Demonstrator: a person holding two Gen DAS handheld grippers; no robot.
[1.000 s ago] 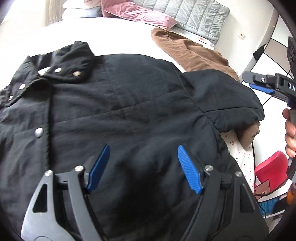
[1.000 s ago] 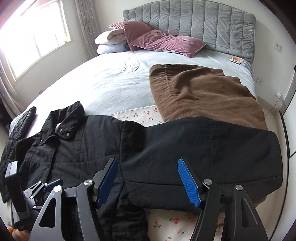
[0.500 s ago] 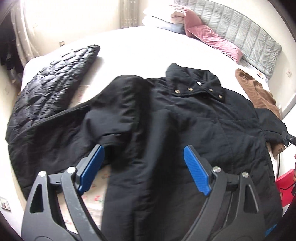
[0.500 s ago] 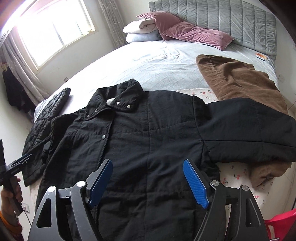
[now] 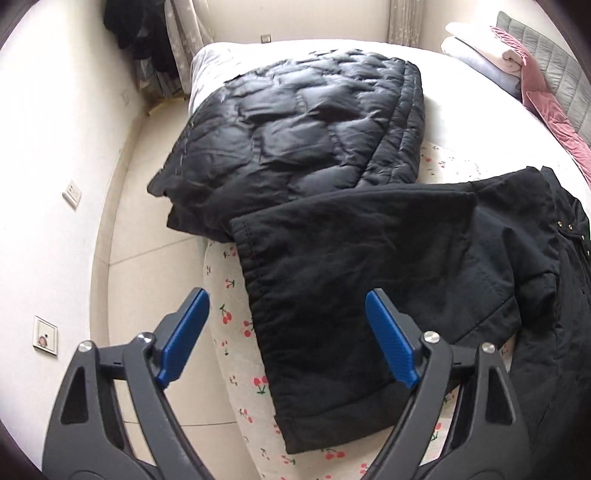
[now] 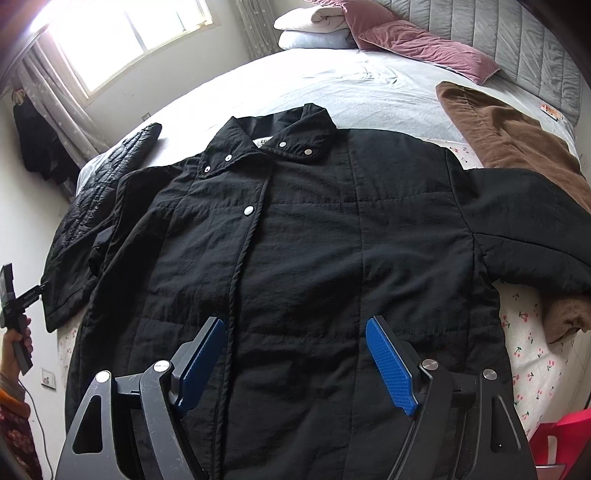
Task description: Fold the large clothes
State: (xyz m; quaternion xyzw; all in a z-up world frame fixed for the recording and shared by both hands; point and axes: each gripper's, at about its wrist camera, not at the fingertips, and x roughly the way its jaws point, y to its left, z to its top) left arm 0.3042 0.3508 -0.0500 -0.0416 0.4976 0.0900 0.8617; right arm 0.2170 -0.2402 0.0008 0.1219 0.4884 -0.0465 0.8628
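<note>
A large black snap-front jacket [image 6: 295, 251] lies flat, front up, on the bed, collar toward the headboard. Its left sleeve [image 5: 362, 280] stretches out to the bed's edge, the cuff overhanging. My left gripper [image 5: 286, 336] is open and empty, just above that sleeve's cuff end. It also shows small at the far left of the right wrist view [image 6: 22, 291]. My right gripper [image 6: 295, 362] is open and empty above the jacket's lower front. The right sleeve [image 6: 524, 236] lies spread to the right.
A black quilted jacket [image 5: 295, 133] lies folded at the bed corner, partly under the sleeve. A brown garment [image 6: 509, 136] lies at the right, pillows [image 6: 369, 33] by the headboard. The cherry-print sheet [image 5: 236, 332] drops to a tiled floor. A red object [image 6: 565, 435] sits lower right.
The left gripper has swung left from the jacket's body to the left sleeve's cuff. The right gripper has moved left from the right sleeve to the jacket's middle. Both stay open.
</note>
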